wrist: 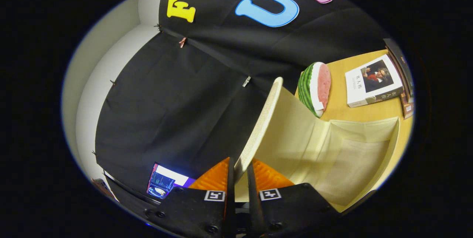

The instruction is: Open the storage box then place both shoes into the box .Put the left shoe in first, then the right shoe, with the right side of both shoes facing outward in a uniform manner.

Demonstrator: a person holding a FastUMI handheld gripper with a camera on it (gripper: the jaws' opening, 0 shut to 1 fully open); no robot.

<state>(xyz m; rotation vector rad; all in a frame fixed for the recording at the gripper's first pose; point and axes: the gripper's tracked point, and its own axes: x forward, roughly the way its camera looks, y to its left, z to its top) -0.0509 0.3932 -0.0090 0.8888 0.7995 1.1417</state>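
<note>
The gripper (240, 171) is clenched on the edge of the lid (260, 119): both fingers (218, 177) press on the thin woven panel, which runs up from between them and tilts away toward the booth's wall. The lid is lifted, standing nearly on edge above the box (388, 145). The box lies open just beyond and to the right of the fingers, pale cream inside, with its fabric walls and flat bottom visible. No shoe is seen inside the part of the box that shows.

The box rests on a wooden tabletop (340, 108). Beyond the box, a watermelon slice (315, 88) stands on the tabletop, its rind toward the lid and its red flesh facing right. Near it, further right, a book (373, 81) lies flat with a portrait on its cover. More books (401, 64) are stacked at the far edge past it. To the left of the fingers, low down, a lit screen (164, 182) glows beneath the black cloth.
</note>
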